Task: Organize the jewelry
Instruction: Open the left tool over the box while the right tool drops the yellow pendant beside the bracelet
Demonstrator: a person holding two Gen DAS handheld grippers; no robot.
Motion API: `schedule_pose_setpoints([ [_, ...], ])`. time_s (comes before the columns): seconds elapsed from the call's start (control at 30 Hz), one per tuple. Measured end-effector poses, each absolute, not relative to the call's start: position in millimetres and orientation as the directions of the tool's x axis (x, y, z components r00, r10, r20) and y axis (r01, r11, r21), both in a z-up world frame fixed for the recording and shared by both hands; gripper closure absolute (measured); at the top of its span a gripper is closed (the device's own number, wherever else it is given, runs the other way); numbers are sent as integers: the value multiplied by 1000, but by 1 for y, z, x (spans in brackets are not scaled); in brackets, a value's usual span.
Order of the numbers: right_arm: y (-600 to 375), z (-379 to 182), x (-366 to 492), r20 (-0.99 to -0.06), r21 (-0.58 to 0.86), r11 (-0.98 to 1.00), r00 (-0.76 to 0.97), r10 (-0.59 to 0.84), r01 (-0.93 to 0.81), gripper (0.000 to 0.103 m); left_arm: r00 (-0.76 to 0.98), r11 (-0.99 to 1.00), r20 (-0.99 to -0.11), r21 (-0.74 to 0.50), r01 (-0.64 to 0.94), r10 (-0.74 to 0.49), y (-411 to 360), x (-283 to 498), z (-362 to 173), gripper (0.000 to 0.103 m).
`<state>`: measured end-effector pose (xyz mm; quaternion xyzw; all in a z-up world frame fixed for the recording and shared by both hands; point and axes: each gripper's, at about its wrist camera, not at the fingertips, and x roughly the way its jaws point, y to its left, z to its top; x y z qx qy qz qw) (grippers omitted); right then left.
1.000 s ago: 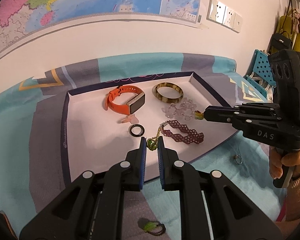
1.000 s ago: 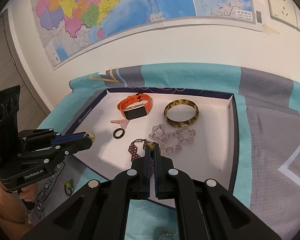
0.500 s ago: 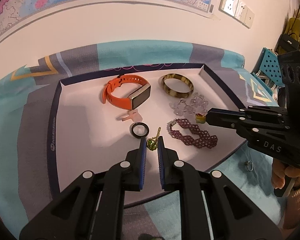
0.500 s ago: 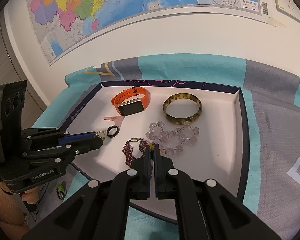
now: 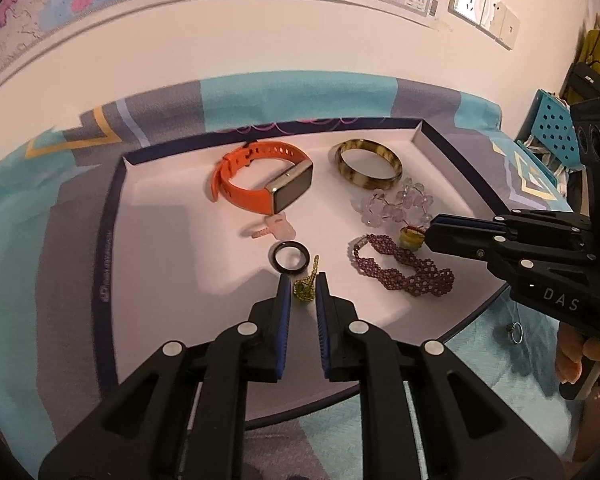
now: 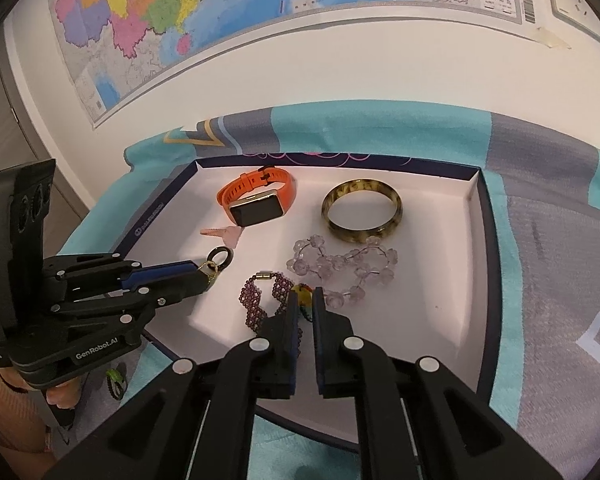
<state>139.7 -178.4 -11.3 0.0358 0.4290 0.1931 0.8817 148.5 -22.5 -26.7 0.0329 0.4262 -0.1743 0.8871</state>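
A white tray [image 5: 172, 264] with a dark rim holds an orange smartwatch [image 5: 260, 184], a tortoiseshell bangle [image 5: 368, 164], a clear bead bracelet [image 5: 392, 208], a purple bead bracelet [image 5: 404, 268], a black ring [image 5: 290, 257] and a pink hairclip [image 5: 274, 230]. My left gripper [image 5: 300, 290] is over the tray beside the black ring, shut on a green bead earring [image 5: 305, 288]. My right gripper [image 6: 305, 300] is over the purple bracelet [image 6: 260, 300], jaws slightly parted around a yellow multicoloured ring [image 6: 303, 296]; it also shows in the left wrist view [image 5: 411, 237].
The tray lies on a teal and grey patterned cloth [image 5: 60, 208]. A small metal ring [image 5: 514, 330] lies on the cloth right of the tray. A green and black hair tie [image 6: 116, 382] lies on the cloth left of the tray. A map hangs on the wall behind.
Both grippers have moved further in over the tray. The left one carried the green earring up beside the black ring. The right jaws have parted slightly around the yellow ring.
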Motion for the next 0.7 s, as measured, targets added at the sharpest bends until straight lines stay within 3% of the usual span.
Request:
schedule_pose_setpoints([
  [0.2, -180, -9, 133, -735, 230, 923, 566, 372, -309, 88, 635, 947, -735, -33, 319, -240, -22, 134, -13, 66],
  [0.37, -182, -5, 125, -728, 222, 926, 579, 366, -306, 85, 679, 951, -702, 5, 308, -216, -21, 119, -1, 60],
  [0.7, -189, 10, 98, -700, 221, 924, 610, 372, -311, 70, 732, 957, -656, 50, 287, -185, -12, 86, 10, 45],
])
